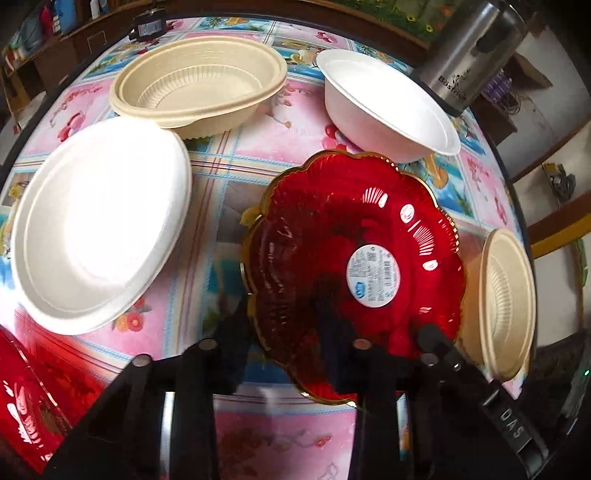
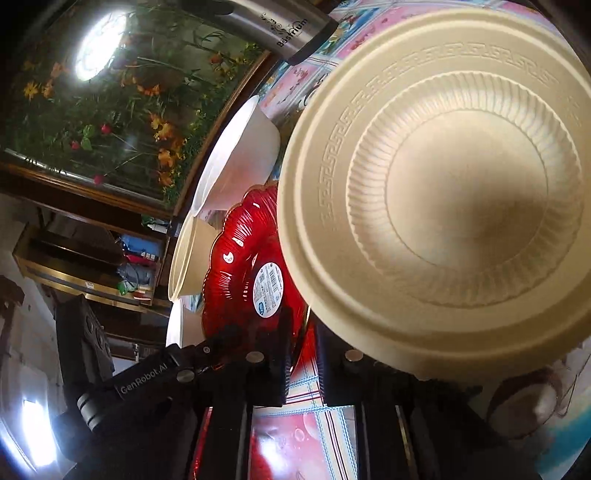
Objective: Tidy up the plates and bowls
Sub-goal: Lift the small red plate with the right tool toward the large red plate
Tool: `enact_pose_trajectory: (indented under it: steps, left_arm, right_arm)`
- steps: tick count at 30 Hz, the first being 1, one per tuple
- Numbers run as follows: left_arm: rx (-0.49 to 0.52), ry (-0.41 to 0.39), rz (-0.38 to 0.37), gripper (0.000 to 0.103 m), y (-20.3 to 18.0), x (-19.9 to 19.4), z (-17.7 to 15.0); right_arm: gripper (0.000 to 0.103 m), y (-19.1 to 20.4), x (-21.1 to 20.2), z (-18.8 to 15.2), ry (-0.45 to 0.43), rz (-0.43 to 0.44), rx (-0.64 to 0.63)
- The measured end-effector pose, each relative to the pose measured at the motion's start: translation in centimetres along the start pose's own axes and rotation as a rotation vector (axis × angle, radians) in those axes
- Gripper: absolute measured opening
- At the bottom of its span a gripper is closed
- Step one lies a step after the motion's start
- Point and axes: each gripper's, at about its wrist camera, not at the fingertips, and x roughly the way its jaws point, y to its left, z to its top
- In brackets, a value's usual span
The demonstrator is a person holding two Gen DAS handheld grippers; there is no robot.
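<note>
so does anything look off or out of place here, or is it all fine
Nothing looks spilled or broken. The red plate sits tilted in the left gripper, raised off the floral tablecloth, with a round sticker label on it. The right gripper holds a beige bowl tipped up facing its camera. The other bowls rest upright.

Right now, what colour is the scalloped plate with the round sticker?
Translucent red plate with a gold rim, clearest in the left wrist view.

We read "Bästrium" on the steel flask point(image 2: 280, 27), far ahead of the right gripper point(image 2: 301, 354). "GenRobot.AI" runs along the left gripper point(image 2: 144, 382), just left of it. "DAS" marks a black gripper body point(image 1: 511, 424). The red plate's point(image 1: 354, 258) sticker print point(image 1: 373, 275) is too small for us.
</note>
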Motion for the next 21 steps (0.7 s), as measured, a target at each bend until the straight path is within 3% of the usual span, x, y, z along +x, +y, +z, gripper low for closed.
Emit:
enact_pose_trajectory:
  steps: [2, 9, 14, 21]
  left_arm:
    - [0.008, -0.010, 0.008, 0.019, 0.3, -0.1, -0.5]
    - [0.049, -0.082, 0.050, 0.019, 0.9, -2.4, -3.5]
    - [0.108, -0.181, 0.058, 0.019, 0.7, -5.8, -6.4]
    - [0.129, -0.295, 0.048, 0.019, 2.2, -10.3, -10.0]
  right_arm:
    - [0.011, 0.0, -0.1, -0.1, -0.004, -0.007, -0.008]
    - [0.011, 0.3, -0.9, -1.8, 0.022, -0.009, -0.041]
    - [0.011, 0.9, -2.2, -4.2, 0.041, -0.030, -0.102]
    - [0.012, 3.5, -6.1, -6.7, 0.002, -0.009, -0.193]
